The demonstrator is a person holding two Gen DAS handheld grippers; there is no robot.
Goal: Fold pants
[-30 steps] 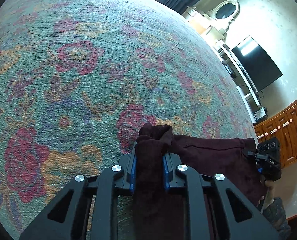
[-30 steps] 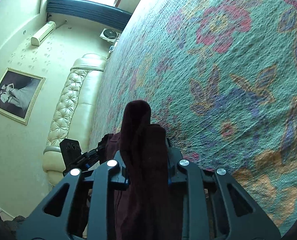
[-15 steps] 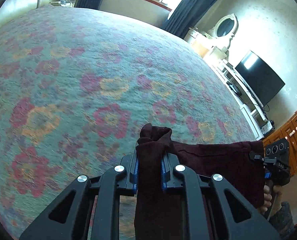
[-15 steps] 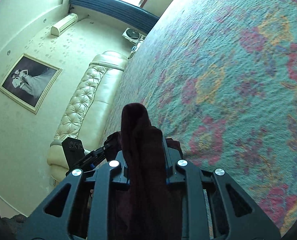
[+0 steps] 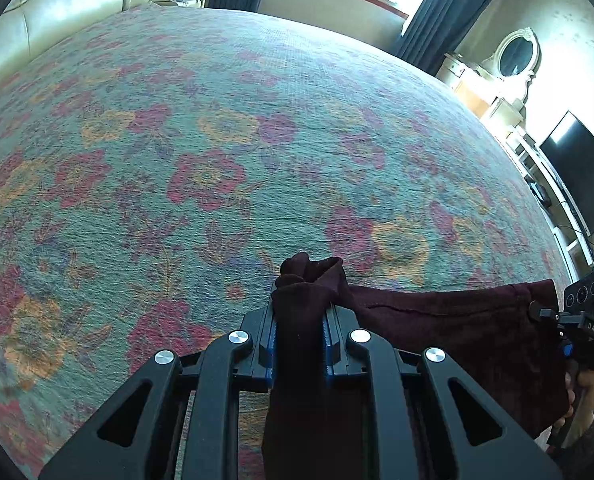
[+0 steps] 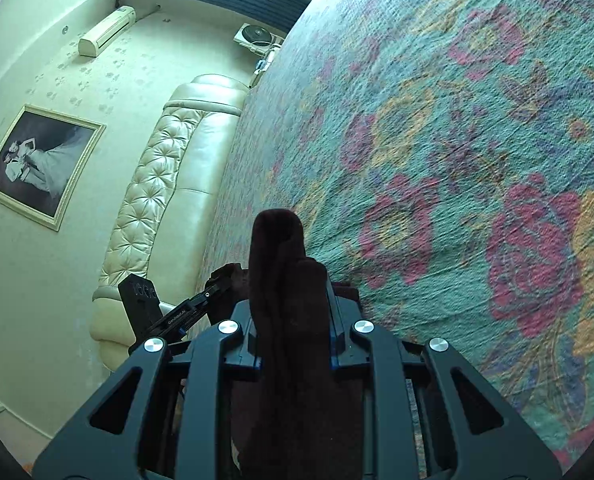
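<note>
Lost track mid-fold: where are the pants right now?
Clamped in both grippers above the floral bedspread: the pants stretch from the left gripper rightward to the right gripper.

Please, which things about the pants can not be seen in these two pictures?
- Left wrist view: the lower part of the pants is cut off by the bottom edge and hidden behind the left gripper.
- Right wrist view: the right gripper and its bunched fabric hide most of the pants.
- Neither view shows the legs' ends.
</note>
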